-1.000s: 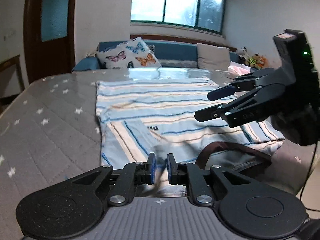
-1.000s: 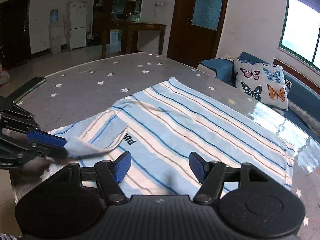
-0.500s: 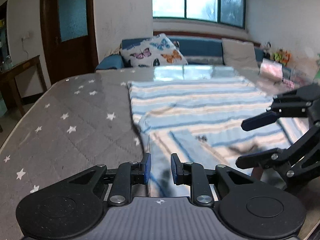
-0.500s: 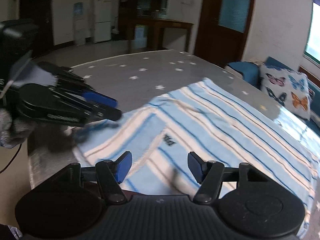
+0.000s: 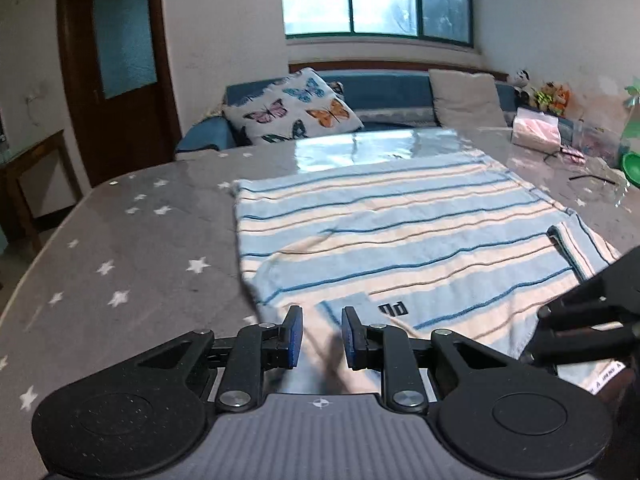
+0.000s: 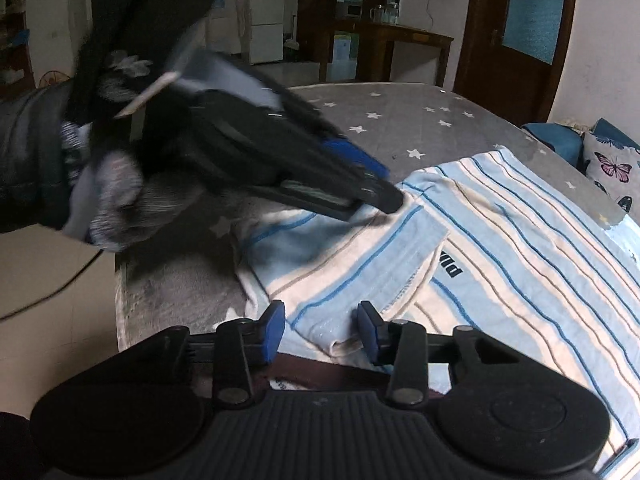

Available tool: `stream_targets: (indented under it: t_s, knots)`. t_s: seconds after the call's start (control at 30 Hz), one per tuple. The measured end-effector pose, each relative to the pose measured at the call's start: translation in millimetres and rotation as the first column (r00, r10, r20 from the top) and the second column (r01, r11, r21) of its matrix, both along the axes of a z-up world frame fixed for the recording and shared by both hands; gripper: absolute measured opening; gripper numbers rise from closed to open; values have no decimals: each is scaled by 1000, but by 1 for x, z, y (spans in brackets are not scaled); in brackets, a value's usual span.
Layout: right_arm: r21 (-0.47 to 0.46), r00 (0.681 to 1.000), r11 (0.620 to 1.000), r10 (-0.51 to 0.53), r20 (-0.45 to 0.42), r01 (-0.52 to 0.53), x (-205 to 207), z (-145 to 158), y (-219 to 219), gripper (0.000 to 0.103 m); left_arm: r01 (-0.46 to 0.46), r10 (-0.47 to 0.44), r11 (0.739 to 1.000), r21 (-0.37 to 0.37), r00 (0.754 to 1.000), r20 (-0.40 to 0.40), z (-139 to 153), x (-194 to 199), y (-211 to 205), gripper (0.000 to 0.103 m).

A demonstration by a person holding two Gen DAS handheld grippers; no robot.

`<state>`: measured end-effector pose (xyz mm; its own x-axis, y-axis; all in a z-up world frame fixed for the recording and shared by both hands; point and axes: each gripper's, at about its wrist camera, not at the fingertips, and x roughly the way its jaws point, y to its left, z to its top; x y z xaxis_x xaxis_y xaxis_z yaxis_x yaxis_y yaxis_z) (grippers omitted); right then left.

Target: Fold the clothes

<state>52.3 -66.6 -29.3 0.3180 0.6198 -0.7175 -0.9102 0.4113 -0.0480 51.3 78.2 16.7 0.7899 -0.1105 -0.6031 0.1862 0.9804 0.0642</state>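
A light blue shirt with white, blue and brown stripes (image 5: 400,232) lies flat on the grey star-patterned table (image 5: 120,264); it also shows in the right wrist view (image 6: 520,248). Its left sleeve (image 6: 360,264) is folded inward over the chest, beside a dark logo (image 6: 452,268). My left gripper (image 5: 320,336) is open with a narrow gap, empty, over the folded sleeve's edge. In the right wrist view it (image 6: 376,196) hangs just above the shirt. My right gripper (image 6: 322,332) is open, with the shirt's near edge between its pads. It shows at the right edge of the left wrist view (image 5: 580,320).
A blue sofa with a butterfly cushion (image 5: 296,112) stands behind the table. A pink packet (image 5: 536,128) and a green bowl (image 5: 632,164) sit at the table's far right. A dark brown strap (image 6: 328,376) lies under the shirt's near edge. The table edge (image 6: 120,300) drops to the floor.
My left gripper let go of the sleeve, which now lies folded over the chest, and opened slightly. It swung right and forward. My right gripper narrowed and came down to the shirt's near edge.
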Motion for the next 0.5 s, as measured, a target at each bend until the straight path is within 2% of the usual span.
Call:
stream_targets:
  t_s: [0.17,0.33,0.43,0.5]
  knots:
    - [3,1000,1000,-3,-15,3,-1,0,-5,40,19,-18,1000,20,999,-36,-10,13,-11,23]
    - [15,1000,1000,-12,-24,13,-1,1,-10,40,27,-27,1000,9,999,-17,-5,15,-13,24]
    - [43,998,998,-39,-40,41,2,7,-18,40,30,-28,999,32,998,-49,-16,17,-15,24]
    - [60,997,996,-61,-37,64,2,12,-28,41,27,-26,999,29,999,-33,-17,11,-15,24]
